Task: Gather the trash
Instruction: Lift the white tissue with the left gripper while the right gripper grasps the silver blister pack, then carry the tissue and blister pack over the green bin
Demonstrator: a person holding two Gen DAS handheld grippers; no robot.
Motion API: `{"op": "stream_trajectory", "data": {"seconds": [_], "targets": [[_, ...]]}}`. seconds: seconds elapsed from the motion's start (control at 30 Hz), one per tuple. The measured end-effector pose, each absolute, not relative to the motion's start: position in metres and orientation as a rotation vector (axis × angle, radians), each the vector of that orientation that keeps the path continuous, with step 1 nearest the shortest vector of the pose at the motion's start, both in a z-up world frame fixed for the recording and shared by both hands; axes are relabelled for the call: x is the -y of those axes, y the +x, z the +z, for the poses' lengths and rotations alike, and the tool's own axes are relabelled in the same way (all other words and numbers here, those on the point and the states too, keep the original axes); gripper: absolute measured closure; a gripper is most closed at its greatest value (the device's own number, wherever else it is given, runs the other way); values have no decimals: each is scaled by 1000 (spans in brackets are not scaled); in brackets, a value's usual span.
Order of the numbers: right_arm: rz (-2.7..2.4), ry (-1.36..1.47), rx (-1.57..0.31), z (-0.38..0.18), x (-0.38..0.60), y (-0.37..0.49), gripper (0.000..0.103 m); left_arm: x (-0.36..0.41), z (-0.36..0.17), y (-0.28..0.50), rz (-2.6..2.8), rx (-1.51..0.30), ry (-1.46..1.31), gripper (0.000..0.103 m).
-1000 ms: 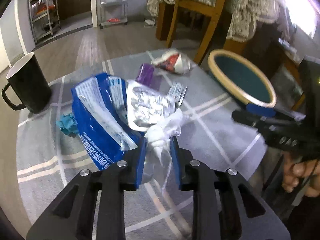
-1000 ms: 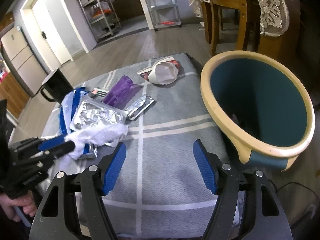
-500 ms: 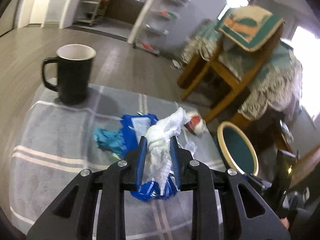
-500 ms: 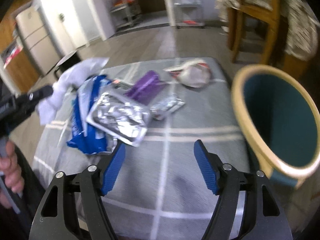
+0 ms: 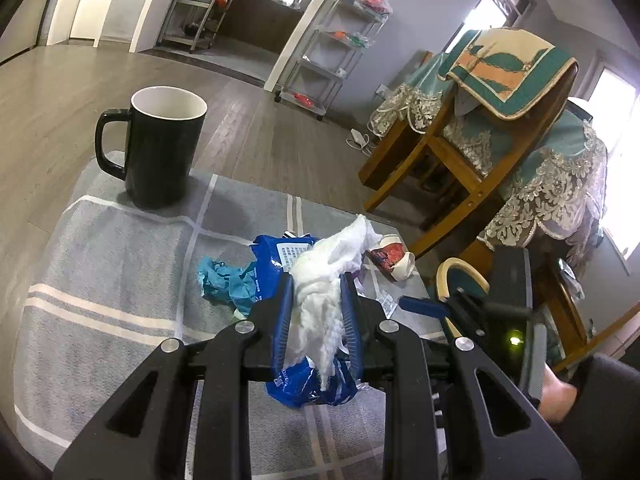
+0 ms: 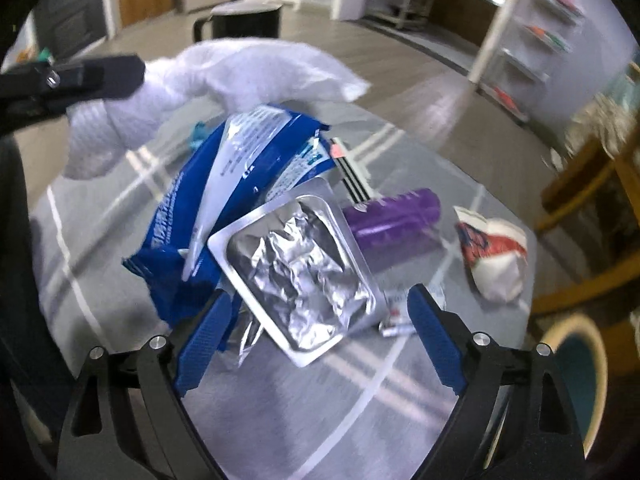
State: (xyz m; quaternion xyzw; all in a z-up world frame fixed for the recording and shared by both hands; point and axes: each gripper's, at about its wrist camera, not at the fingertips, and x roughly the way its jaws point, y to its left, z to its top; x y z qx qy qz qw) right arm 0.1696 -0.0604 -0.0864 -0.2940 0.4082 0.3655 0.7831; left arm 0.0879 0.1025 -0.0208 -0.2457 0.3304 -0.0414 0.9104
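A grey striped cloth (image 6: 280, 420) covers the table; the teal bin (image 6: 576, 364) with a cream rim waits at four o'clock in the right wrist view. The left gripper (image 5: 318, 308) pinches a limp white tissue (image 5: 320, 300) lifted clear of a glossy blue wrapper (image 6: 240, 168). The right gripper (image 6: 316, 336), jaws just opened wide, straddles a crinkled foil tray (image 6: 296, 272). Risk, judging by the overlap: the thin tray could buckle or drag the wrapper along. A smooth purple tube (image 6: 394, 220) lies at two o'clock.
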Motion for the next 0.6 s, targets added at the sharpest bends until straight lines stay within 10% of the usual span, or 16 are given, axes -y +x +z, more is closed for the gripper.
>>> {"op": "stream_trajectory", "data": {"seconds": [0.6], "targets": [[872,-536,-971,-95,60,192,35,-100,-28,96,-91,-704,-508,79]]}}
